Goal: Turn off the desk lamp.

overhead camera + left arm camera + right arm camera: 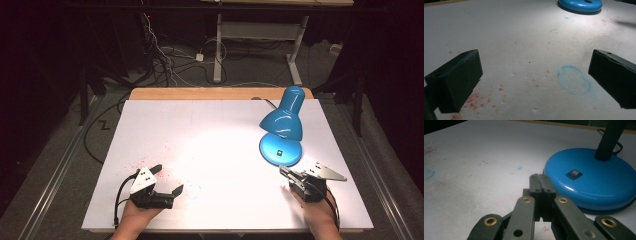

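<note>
Two grippers are resting on a white table (pixel 150 120), and a glossy blue desk lamp (pixel 282 122) with a round base and dome shade is standing at the table's far right, shining down. The right gripper (pixel 284 171) is sitting just beside the lamp base with its jaws pressed together on nothing, while the left gripper (pixel 167 179) is lying well apart with jaws spread wide. The right gripper view is showing a small black switch (pixel 574 174) on the base and a ribbed black neck (pixel 610 138); the left gripper view is showing red specks (pixel 475 100) and a faint blue ring (pixel 574 80) on the matte surface.
</note>
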Motion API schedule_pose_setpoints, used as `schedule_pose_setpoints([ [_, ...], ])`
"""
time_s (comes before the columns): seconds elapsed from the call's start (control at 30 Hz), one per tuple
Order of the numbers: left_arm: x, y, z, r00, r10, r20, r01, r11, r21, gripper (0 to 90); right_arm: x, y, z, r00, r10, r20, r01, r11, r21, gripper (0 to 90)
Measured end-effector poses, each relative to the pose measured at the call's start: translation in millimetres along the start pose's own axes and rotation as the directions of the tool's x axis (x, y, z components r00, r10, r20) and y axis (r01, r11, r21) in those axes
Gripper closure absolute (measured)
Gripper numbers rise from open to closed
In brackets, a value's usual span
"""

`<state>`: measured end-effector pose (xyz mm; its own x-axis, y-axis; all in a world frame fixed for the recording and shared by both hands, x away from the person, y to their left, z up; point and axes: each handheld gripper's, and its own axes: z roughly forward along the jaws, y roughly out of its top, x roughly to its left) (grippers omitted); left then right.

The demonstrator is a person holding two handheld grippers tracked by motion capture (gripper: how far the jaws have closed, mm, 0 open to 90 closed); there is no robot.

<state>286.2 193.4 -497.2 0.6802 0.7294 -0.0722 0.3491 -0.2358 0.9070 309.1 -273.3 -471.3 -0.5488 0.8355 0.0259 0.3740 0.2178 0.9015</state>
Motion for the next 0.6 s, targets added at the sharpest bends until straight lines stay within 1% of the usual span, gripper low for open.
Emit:
schedule_pose_setpoints([
  [0.13, -0.1, 0.0, 0.0, 1.0, 0.003, 0.005, -0.003, 1.0, -0.001, 0.0, 2.5, 3.5, 6.8, 1.0, -0.005, -0.001, 0.005, 1.0, 0.014, 90.0],
  [0.27, 0.4, 0.2, 0.5, 1.0, 0.002, 0.009, -0.002, 1.0, 0.002, 0.0, 0.5, 8.7, 13.2, 0.9997, -0.023, 0.002, 0.022, 1.0, 0.016, 90.0],
  [0.3, 0.2, 0.2, 0.4, 1.0, 0.004, 0.009, -0.004, 1.0, 0.002, 0.0, -1.0, 11.0, 16.3, 0.9999, -0.012, 0.006, 0.012, 1.0, 0.016, 90.0],
  [0.37, -0.2, 0.1, 0.3, 1.0, 0.005, 0.006, -0.005, 1.0, 0.002, 0.0, -2.8, 12.0, 18.1, 0.9999, -0.014, 0.008, 0.014, 1.0, 0.013, 90.0],
  [0.47, 0.1, 0.2, 0.5, 1.0, 0.004, 0.007, -0.004, 1.0, 0.003, 0.0, -7.8, 15.3, 22.7, 0.9999, 0.002, 0.012, -0.002, 1.0, 0.012, 90.0],
  [0.53, 0.1, 0.2, 0.6, 1.0, 0.003, 0.006, -0.003, 1.0, 0.003, 0.0, -12.5, 17.1, 26.8, 0.9996, 0.028, 0.008, -0.028, 1.0, 0.014, 90.0],
  [0.6, 0.0, 0.3, 0.6, 1.0, 0.005, 0.005, -0.005, 1.0, 0.004, 0.0, -16.9, 18.9, 31.1, 0.9993, 0.036, 0.012, -0.036, 0.999, 0.021, 90.0],
])
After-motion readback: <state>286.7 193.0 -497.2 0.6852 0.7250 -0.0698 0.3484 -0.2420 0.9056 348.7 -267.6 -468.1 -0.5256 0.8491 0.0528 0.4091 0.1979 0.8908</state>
